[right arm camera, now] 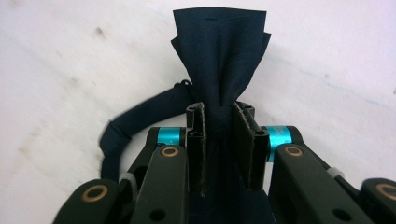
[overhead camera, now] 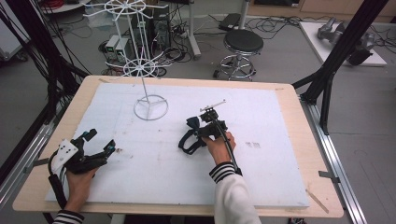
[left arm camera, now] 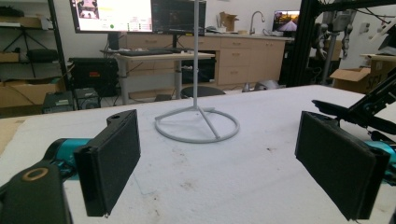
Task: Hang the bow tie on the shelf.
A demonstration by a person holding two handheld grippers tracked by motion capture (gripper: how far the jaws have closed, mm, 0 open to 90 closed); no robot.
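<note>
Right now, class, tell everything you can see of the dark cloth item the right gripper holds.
The dark cloth item looks like navy fabric, folded and creased, fanning out above the right gripper, whose jaws pinch it. A rolled strap of the same fabric loops away to one side. In the high view it lies over the white board.

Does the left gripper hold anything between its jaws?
No: the left gripper has its jaws wide apart, with only the bare white board between them.
</note>
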